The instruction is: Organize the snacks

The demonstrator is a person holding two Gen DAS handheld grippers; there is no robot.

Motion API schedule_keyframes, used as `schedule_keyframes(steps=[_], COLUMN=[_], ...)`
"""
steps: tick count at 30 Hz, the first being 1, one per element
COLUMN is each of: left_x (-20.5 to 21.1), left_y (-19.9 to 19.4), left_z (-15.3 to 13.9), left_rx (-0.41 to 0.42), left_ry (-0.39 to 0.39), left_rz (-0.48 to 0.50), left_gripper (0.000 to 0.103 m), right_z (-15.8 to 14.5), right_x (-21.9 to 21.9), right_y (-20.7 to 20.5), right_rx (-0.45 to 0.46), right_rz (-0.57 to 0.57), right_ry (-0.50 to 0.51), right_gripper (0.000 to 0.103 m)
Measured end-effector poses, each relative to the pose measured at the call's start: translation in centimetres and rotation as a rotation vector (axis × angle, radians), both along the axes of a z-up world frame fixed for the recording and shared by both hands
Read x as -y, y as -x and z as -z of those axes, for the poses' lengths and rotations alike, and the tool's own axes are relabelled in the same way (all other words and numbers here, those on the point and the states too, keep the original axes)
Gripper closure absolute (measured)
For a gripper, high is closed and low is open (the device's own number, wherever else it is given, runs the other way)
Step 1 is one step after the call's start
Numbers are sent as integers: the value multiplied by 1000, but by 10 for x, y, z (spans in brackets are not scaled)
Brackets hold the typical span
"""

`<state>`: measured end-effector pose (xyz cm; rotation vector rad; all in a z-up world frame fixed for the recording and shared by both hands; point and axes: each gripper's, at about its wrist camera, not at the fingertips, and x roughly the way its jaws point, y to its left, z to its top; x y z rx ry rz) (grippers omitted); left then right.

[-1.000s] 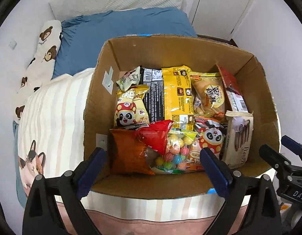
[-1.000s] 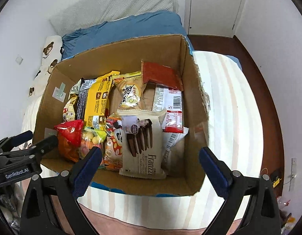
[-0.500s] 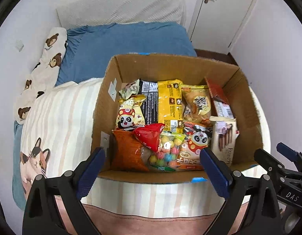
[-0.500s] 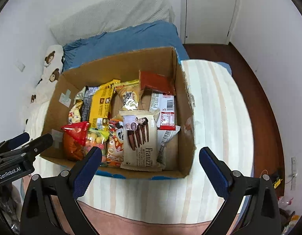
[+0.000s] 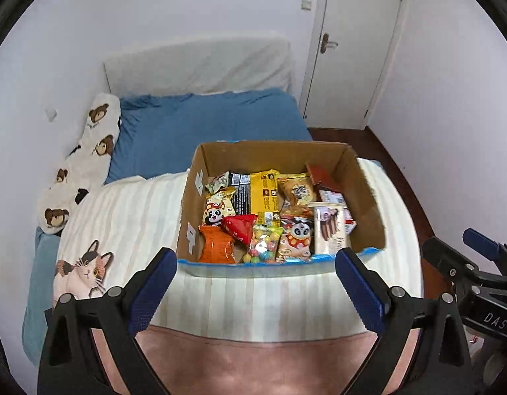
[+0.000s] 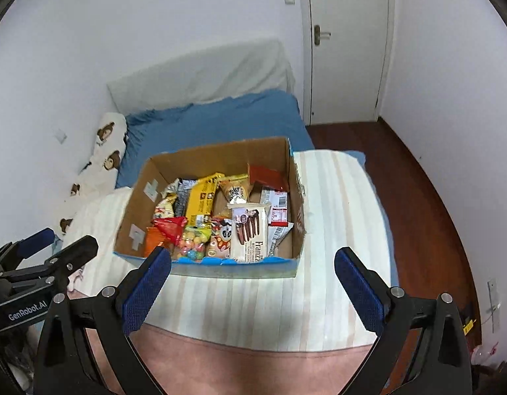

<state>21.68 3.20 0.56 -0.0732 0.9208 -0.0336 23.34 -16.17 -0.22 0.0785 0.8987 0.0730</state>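
Setting: a cardboard box [image 5: 368, 197] is seen on a striped blanket [image 5: 131, 210] spread over a bed, with a blue sheet [image 5: 204, 125] at the far end and a white door [image 5: 355, 42] at the far right.

Snacks: the box is packed with packets laid flat and overlapping. An orange bag [image 5: 217, 247] and a red bag [image 5: 240, 227] are placed at the near left corner, a clear bag of coloured candy balls [image 5: 261, 247] just beside them, and a panda-print packet [image 5: 294, 238] next along the near wall.

Right side of box: a white wafer pack [image 6: 250, 230] (lettered "Franzz...") is shown near the right wall, with barcoded wrappers [image 6: 278, 209] beside it and a dark red packet [image 6: 266, 176] at the far right.

Far row: a yellow bag [image 5: 265, 194] is flanked by a dark packet [image 5: 240, 194] and a tan biscuit bag [image 5: 298, 191].

Left gripper [image 5: 258, 281]: held wide apart and empty, near the box's front wall and short of it.

Right gripper [image 6: 253, 283]: likewise spread wide, nothing held, also in front of the box.

Bedding: a bear-print pillow [image 5: 85, 154] is set along the left wall, and a cat print [image 5: 85, 270] is visible on the blanket's near left.
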Motion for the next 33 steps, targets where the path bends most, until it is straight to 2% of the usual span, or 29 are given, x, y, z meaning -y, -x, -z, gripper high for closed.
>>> schedule_keyframes(steps=[8, 18, 28, 33], left_x=[4, 10, 10, 10], left_y=[57, 105, 118, 112], left_z=[-35, -58, -65, -62], left_rx=[80, 151, 174, 182], left_ry=[-27, -59, -65, -69], left_rz=[6, -2, -17, -32], left_gripper=[4, 4, 4, 3], right_z=[-44, -76, -86, -81], right_x=[1, -1, -5, -2], right_y=[64, 120, 135, 127], right_rx=[96, 167, 191, 191], right_rz=[-7, -20, -41, -24], right_ry=[-3, 29, 34, 45], right_gripper=[1, 1, 1, 0])
